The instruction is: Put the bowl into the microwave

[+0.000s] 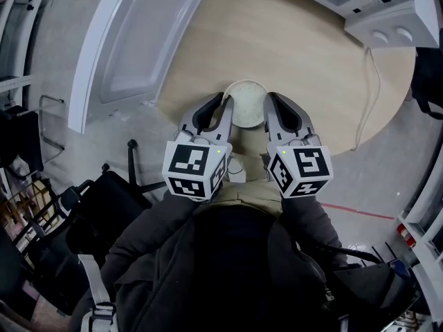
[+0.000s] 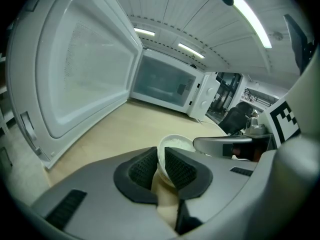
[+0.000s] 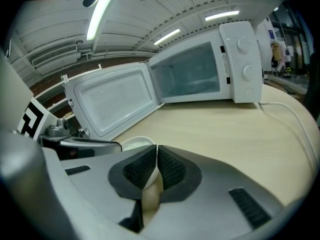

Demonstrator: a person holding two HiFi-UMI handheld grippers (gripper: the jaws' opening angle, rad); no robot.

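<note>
A white bowl [image 1: 246, 102] sits on the round wooden table [image 1: 297, 54] near its front edge, between my two grippers. My left gripper [image 1: 223, 105] holds the bowl's left rim: in the left gripper view its pads [image 2: 142, 170] close on the rim of the bowl [image 2: 176, 143]. On the opposite side, my right gripper [image 1: 271, 102] is pinched nearly flat on the thin right rim, a sliver of the bowl [image 3: 133, 144] showing between its pads [image 3: 172, 168]. The white microwave [image 3: 200, 71] stands at the table's far side, its door [image 3: 112, 101] swung wide open and its cavity empty.
The open door [image 1: 131, 40] hangs out over the table's left edge. A white cable [image 1: 363, 95] runs from the microwave [image 1: 377, 9] across the right of the table. A black chair [image 1: 104, 206] stands on the floor at the left.
</note>
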